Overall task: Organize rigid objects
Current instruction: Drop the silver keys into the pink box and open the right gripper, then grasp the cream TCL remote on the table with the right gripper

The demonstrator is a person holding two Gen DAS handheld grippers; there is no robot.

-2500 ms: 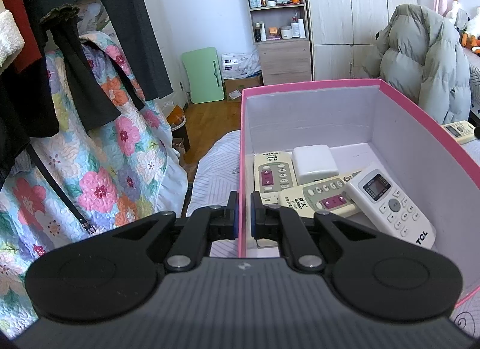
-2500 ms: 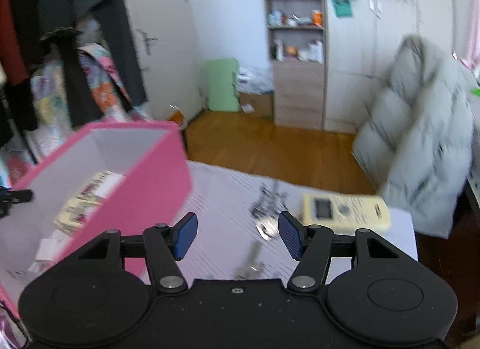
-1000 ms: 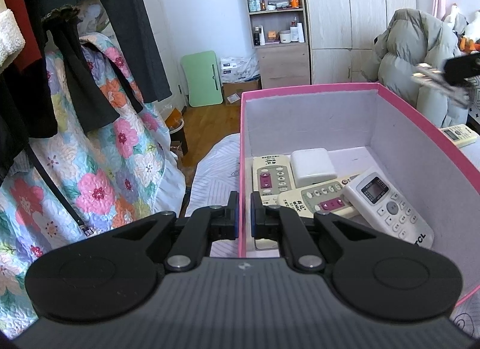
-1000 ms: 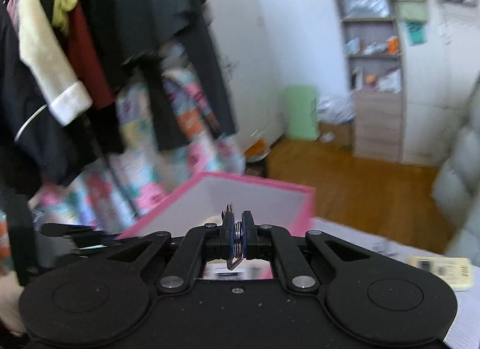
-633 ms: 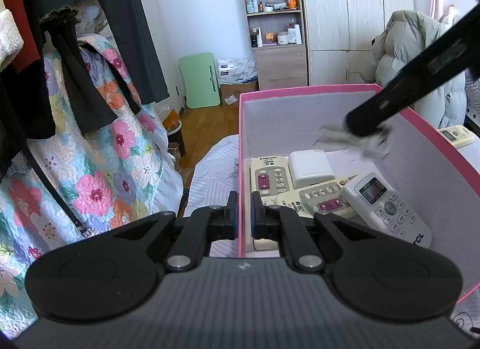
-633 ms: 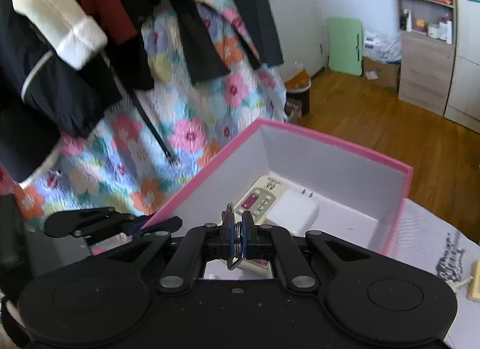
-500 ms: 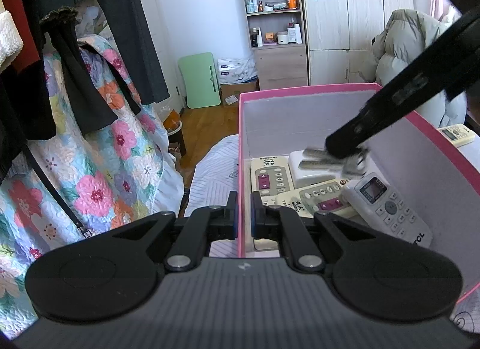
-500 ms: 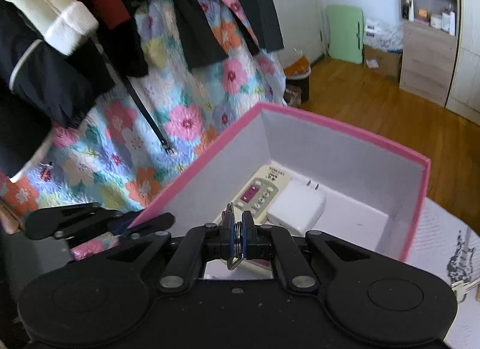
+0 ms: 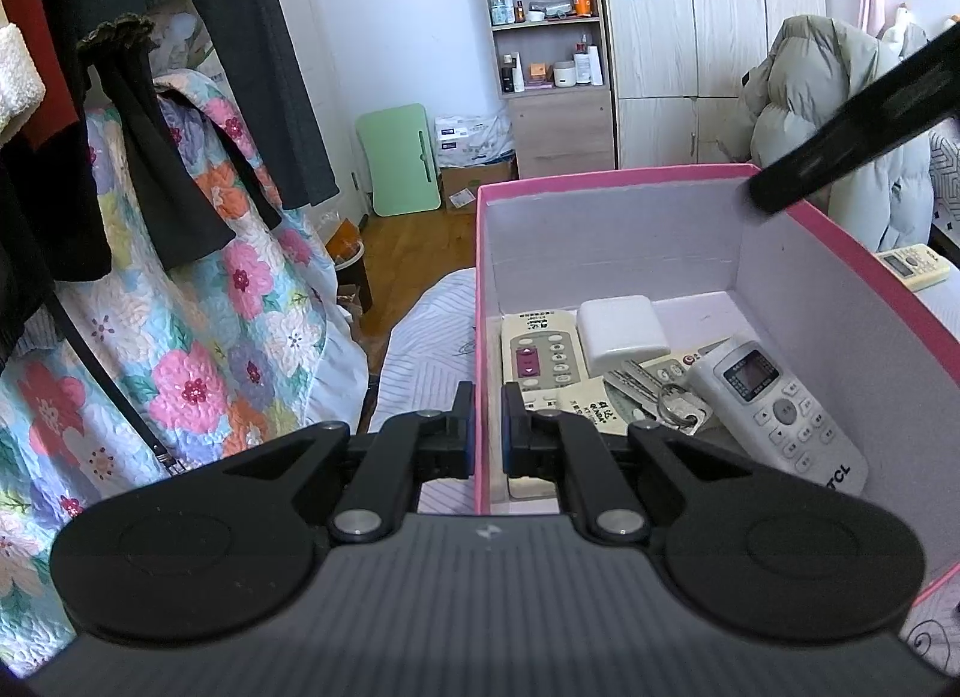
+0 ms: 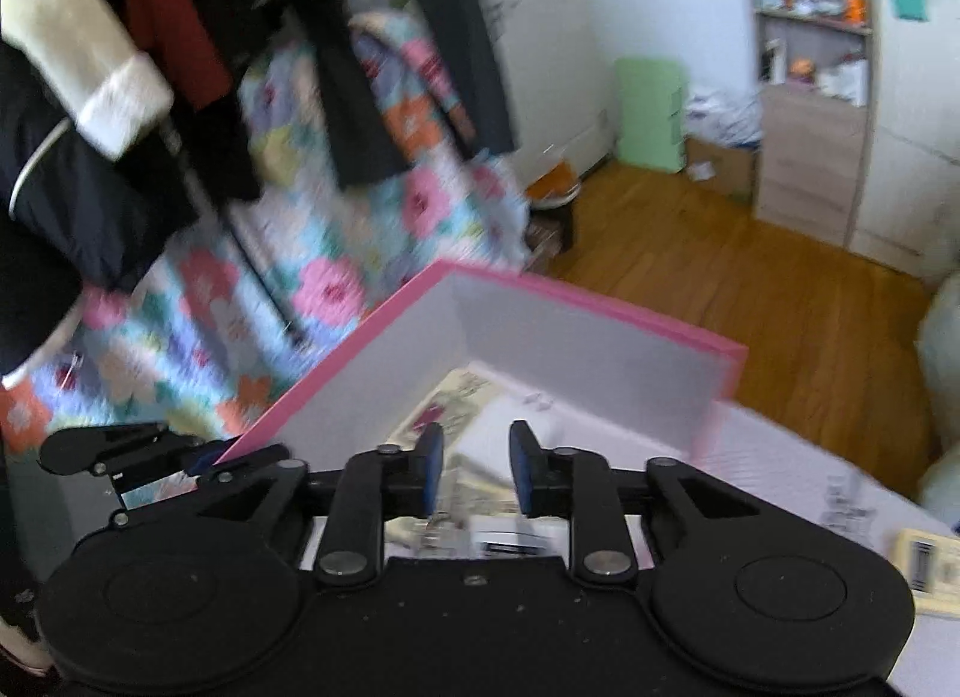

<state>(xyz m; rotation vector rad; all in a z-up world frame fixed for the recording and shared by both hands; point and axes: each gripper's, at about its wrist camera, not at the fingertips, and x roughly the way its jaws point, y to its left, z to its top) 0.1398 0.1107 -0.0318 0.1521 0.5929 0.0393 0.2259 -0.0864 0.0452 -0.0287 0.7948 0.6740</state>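
A pink box (image 9: 606, 175) holds a white TCL remote (image 9: 780, 409), a beige remote (image 9: 540, 355), a white adapter (image 9: 621, 325) and a bunch of keys (image 9: 654, 391) lying among them. My left gripper (image 9: 486, 427) is shut on the box's near left wall. In the right wrist view my right gripper (image 10: 471, 469) hovers over the pink box (image 10: 600, 307); its jaws are opening and nothing is between them. In the left wrist view the right gripper (image 9: 840, 145) shows as a dark bar above the far right corner of the box.
Another beige remote (image 9: 912, 262) lies on the bed cover to the right of the box, also seen as the remote (image 10: 927, 568). Hanging clothes and a floral quilt (image 9: 198, 337) fill the left. A puffy grey coat (image 9: 828, 115) sits behind the box.
The right gripper carried the keys over the box, parted its jaws and the keys now lie inside. It has since drawn back up and right. The left gripper kept its hold.
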